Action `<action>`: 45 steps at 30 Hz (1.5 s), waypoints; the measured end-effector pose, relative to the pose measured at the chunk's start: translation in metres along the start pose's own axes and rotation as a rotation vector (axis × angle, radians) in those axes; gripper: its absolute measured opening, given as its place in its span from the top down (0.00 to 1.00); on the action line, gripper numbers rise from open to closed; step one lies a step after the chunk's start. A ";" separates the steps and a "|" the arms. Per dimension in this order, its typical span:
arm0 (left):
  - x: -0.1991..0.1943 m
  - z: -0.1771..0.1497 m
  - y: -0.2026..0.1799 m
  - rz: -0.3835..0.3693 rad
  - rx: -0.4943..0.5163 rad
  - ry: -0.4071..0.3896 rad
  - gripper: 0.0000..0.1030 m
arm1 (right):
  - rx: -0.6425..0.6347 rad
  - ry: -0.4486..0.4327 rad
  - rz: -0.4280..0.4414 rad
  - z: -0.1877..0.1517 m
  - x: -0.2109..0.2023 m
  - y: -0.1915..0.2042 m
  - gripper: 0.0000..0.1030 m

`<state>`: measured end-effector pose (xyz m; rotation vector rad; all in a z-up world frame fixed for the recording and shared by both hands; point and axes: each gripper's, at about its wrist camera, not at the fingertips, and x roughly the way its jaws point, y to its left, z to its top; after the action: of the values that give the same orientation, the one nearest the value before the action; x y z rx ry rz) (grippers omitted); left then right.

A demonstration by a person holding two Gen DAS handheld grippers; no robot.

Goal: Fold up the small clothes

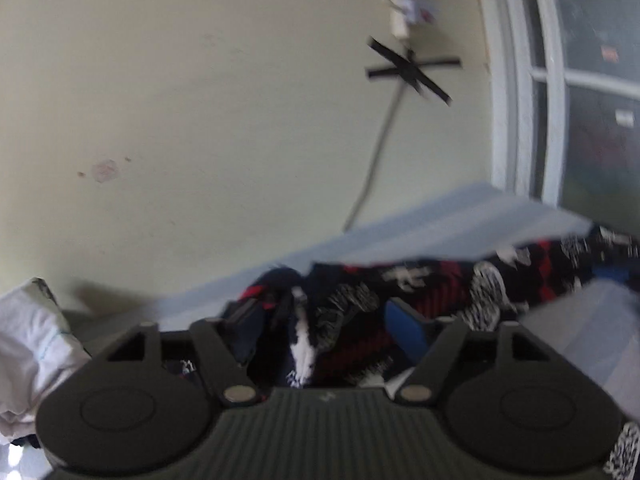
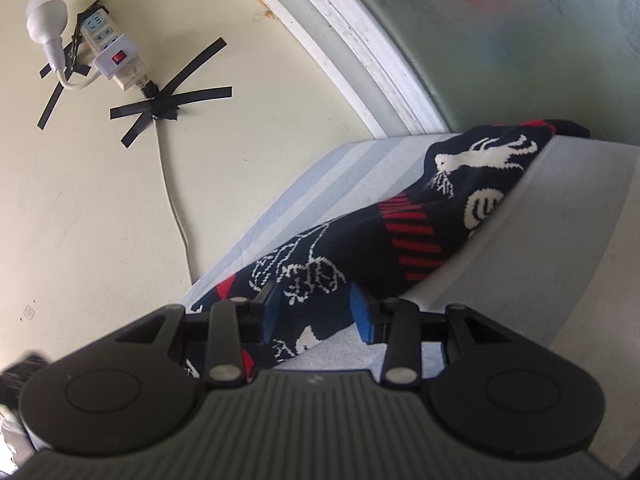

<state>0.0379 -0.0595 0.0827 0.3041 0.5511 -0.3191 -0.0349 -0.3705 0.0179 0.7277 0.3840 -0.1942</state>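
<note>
Garment: navy knit [image 2: 400, 216] with white rabbits and red stripes, lying bunched along the striped bed sheet [image 2: 320, 168], running from the near left to the far right beside the wall.
Left claw [image 1: 324, 320]: jaws stand wide, blue pad showing on the right side; crumpled knit [image 1: 360, 300] sits between the fingers, but the view is smeared and I see no pad pressing on it, so I read it as loose.
Right claw [image 2: 312, 308]: jaws part-way apart, blue pads [image 2: 362, 316] on either side of a fold of the knit; a gap shows at the right pad, so not clamped.
Stage, my guess: still gathering an edge, fold not made.
Risk one: close now and I pinch several layers at once, because the cloth is bunched, not flat.
Risk two: neither claw has a firm hold, so a pull could let the knit slide off.
Risk three: blur on the left hides the true edge; I may grab the middle.
</note>
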 end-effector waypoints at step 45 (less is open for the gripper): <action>0.055 -0.055 0.178 0.039 -0.561 0.172 0.83 | -0.510 0.521 0.318 -0.075 0.140 0.215 0.78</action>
<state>0.1235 0.1101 0.0421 -0.2028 0.7769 -0.0906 0.1378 -0.1679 0.0404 0.3151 0.7703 0.3944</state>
